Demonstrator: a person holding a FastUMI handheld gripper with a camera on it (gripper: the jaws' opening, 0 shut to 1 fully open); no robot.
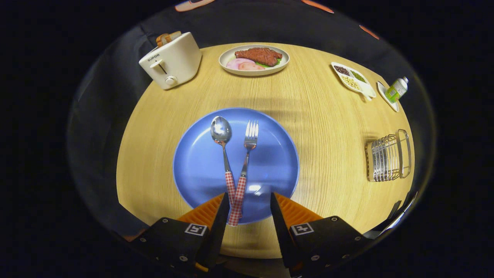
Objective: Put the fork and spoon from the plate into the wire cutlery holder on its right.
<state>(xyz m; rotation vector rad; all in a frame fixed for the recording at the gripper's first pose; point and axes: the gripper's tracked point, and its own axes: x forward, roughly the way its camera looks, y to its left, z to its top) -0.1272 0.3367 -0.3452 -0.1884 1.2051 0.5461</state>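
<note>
Your gripper (247, 200) is spread open over the near rim of the blue plate (193, 162), gripping nothing. On the plate, the spoon (221, 133) and the fork (250, 135) lie side by side with their checked handles crossing between your fingers. The wire cutlery holder (388, 156) stands on the table (324, 127), well apart to the plate's right. Beyond the plate: a toaster (171, 61) and a food dish (254, 60)

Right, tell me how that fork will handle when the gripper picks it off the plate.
The fork looks like rigid metal, so it probably won't bend. Its handle crosses the spoon handle between the open gripper fingers, so lifting one may drag the other. It lies flat on the glossy blue plate, so it might skid.
</note>
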